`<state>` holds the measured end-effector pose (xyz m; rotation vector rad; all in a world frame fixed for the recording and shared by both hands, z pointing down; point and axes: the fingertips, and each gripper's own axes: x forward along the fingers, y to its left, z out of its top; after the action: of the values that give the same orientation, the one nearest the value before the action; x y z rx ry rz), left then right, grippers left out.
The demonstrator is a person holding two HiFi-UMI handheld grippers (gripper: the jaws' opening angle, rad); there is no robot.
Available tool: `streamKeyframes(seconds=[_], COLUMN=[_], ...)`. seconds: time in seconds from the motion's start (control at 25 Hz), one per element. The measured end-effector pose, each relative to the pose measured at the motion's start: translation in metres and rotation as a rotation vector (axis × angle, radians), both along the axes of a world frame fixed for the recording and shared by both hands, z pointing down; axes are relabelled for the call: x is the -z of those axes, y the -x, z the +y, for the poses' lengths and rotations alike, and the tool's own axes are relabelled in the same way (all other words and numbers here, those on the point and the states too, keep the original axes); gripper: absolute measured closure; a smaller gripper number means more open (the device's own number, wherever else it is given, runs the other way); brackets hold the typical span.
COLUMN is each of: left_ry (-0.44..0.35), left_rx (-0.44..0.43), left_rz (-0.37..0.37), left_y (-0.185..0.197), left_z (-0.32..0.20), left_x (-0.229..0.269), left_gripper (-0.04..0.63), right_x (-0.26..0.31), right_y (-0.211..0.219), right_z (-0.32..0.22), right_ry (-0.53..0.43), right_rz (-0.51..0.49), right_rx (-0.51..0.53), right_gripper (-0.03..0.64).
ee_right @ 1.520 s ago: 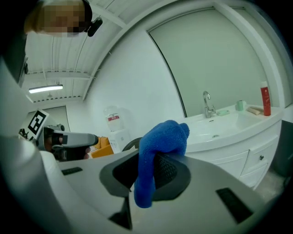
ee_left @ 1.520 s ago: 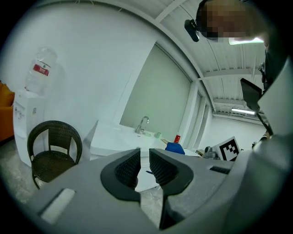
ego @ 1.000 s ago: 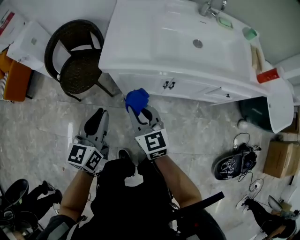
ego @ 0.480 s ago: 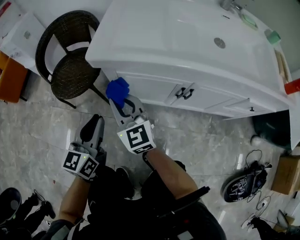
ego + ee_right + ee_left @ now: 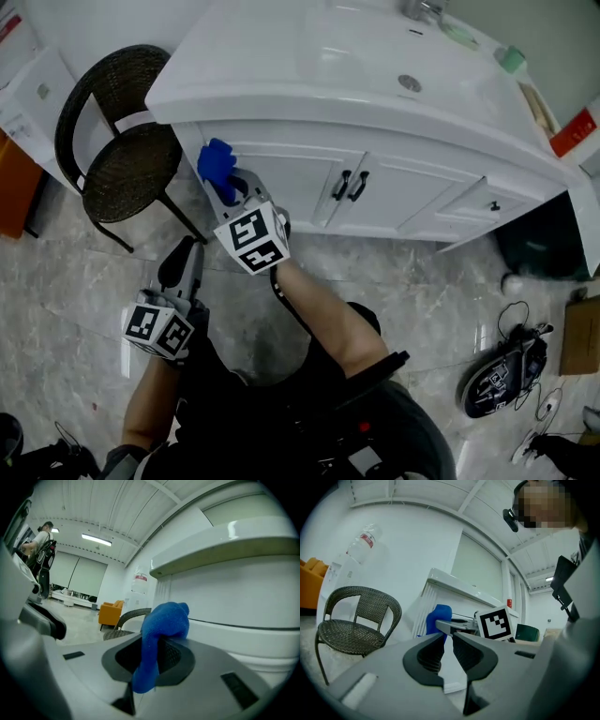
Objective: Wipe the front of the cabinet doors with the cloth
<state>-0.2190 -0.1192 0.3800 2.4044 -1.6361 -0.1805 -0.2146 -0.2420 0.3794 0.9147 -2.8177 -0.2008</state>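
The white cabinet (image 5: pixel 300 187) stands under a sink top, and its two middle doors carry black handles (image 5: pixel 349 185). My right gripper (image 5: pixel 226 184) is shut on a bunched blue cloth (image 5: pixel 215 163). The cloth sits at the left end of the cabinet front, just under the counter edge. In the right gripper view the cloth (image 5: pixel 164 620) bulges from the jaws close to the white front (image 5: pixel 243 620); I cannot tell whether it touches. My left gripper (image 5: pixel 187 253) hangs lower over the floor, shut with nothing in it. The left gripper view shows the cloth (image 5: pixel 437 618) beyond its closed jaws (image 5: pixel 447 632).
A dark wicker chair (image 5: pixel 117 155) stands just left of the cabinet, close to the cloth. A dark green bin (image 5: pixel 534 248) stands at the cabinet's right end. A helmet-like black object with cables (image 5: pixel 497 380) lies on the marble floor at right. An orange seat (image 5: pixel 110 611) is farther off.
My right gripper has carried the blue cloth leftward and up along the cabinet front to its left end near the chair. The left gripper has stayed low and shut.
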Motion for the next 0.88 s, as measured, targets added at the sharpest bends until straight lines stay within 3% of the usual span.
streamKeyframes(seconds=[0.32,0.88], left_ry=[-0.015,-0.028], left_rx=[-0.068,-0.301], left_rz=[0.020,0.037], left_y=[-0.038,-0.131], left_z=[-0.013,-0.038], left_x=[-0.010,-0.028], left_gripper=[0.532,0.532], right_x=[0.003,0.001], right_y=[-0.067,-0.281], right_z=[-0.023,-0.033], right_ry=[0.008,0.029], right_rz=[0.014,-0.019], right_rx=[-0.147,-0.617], right_gripper=[0.565,0.565])
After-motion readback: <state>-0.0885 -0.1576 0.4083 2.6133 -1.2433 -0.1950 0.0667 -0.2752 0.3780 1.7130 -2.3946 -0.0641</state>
